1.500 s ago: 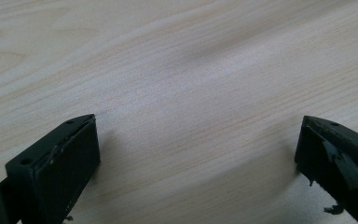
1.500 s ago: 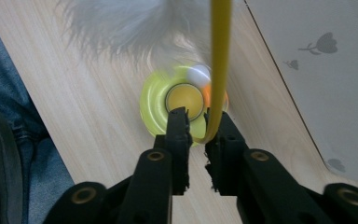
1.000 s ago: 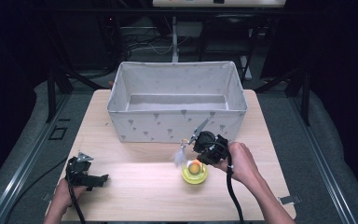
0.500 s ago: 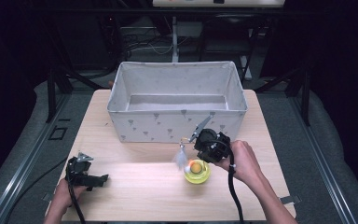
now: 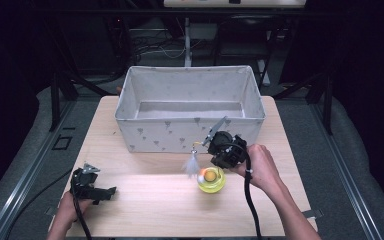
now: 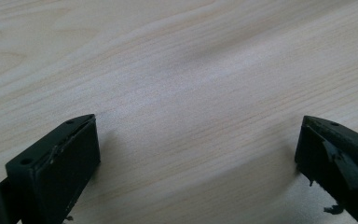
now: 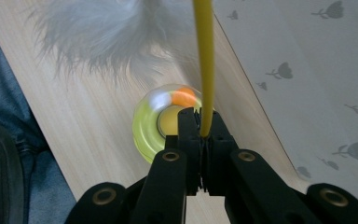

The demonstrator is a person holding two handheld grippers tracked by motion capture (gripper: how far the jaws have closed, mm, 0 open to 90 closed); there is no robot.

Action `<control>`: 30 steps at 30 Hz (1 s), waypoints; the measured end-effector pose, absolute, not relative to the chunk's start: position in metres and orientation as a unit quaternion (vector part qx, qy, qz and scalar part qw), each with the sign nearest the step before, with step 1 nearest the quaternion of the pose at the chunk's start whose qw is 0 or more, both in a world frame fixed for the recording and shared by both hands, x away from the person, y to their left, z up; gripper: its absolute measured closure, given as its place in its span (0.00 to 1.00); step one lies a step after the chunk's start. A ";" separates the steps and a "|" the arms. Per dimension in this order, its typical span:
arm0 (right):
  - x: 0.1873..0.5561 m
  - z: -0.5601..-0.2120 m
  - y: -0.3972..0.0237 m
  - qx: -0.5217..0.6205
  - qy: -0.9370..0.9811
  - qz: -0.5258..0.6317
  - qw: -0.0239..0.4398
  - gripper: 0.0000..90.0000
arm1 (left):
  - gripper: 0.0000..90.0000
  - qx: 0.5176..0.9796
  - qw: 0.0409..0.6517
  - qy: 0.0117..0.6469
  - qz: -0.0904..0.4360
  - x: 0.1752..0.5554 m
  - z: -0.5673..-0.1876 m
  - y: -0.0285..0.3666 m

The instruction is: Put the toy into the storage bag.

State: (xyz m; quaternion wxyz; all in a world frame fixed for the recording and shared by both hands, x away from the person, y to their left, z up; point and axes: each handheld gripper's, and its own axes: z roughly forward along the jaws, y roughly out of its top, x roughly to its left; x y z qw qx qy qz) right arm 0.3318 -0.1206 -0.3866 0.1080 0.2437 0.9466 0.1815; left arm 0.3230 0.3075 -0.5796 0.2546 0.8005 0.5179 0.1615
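The yellow rod (image 7: 204, 65) — and white feather (image 7: 107, 32) — run off the top edge.

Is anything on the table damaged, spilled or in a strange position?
Nothing stands out. The right hand-held gripper is shut on the yellow stick of a feather toy, above its round yellow base. The fabric bin stands upright.

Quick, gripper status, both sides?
Left gripper: open, nothing between its jaws, over the wooden table.
Right gripper: shut on the thin yellow rod of the feather toy.
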 end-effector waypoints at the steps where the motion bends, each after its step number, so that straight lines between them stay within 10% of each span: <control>1: 0.333 -0.386 -0.121 0.246 0.946 0.183 0.106 0.98 | 0.00 0.801 0.254 0.518 0.162 0.323 -0.580 0.308; 30: 0.350 -0.374 -0.130 0.258 0.944 0.179 0.099 0.98 | 0.00 0.800 0.255 0.518 0.162 0.323 -0.580 0.308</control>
